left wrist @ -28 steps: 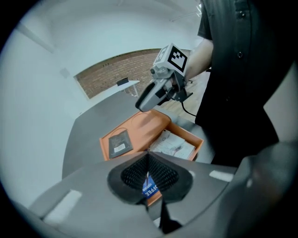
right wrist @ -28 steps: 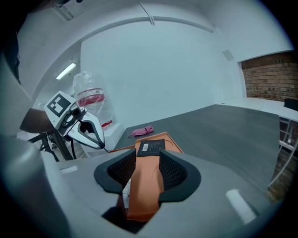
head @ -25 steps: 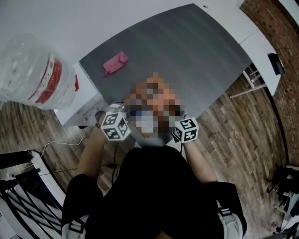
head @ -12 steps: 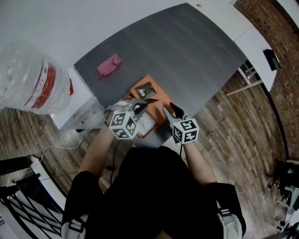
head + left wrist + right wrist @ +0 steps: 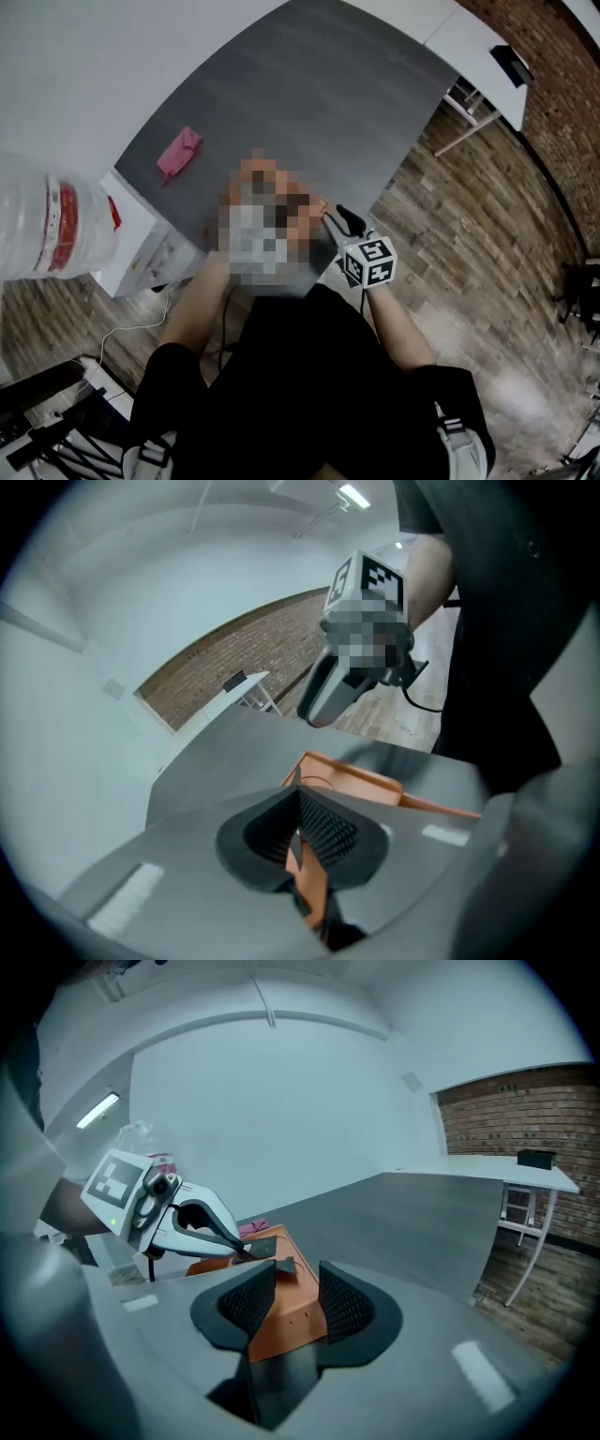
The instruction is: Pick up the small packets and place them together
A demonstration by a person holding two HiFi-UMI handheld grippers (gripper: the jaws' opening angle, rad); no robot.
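An orange tray (image 5: 295,1312) sits near the front edge of the grey table (image 5: 309,94). My left gripper (image 5: 242,1251) hovers over it, shut on a small dark packet (image 5: 264,1244). That packet shows as a thin dark sliver between the shut pads in the left gripper view (image 5: 296,847). Another small dark packet (image 5: 284,1265) lies in the tray just beyond my right gripper (image 5: 286,1302). The right gripper's jaws are open and have just been closing a little. The tray's near corner shows between them, with no pad pressing on it. In the head view a blurred patch hides the tray and the left gripper.
A pink object (image 5: 178,155) lies on the table's far left part. A clear plastic jug (image 5: 47,230) and a white cabinet (image 5: 141,248) stand left of the table. A white desk (image 5: 469,37) is at the far right, on wood flooring.
The left gripper has moved forward from the table's edge to over the tray and is now behind the blurred patch. The right gripper has edged forward. The head view has shifted.
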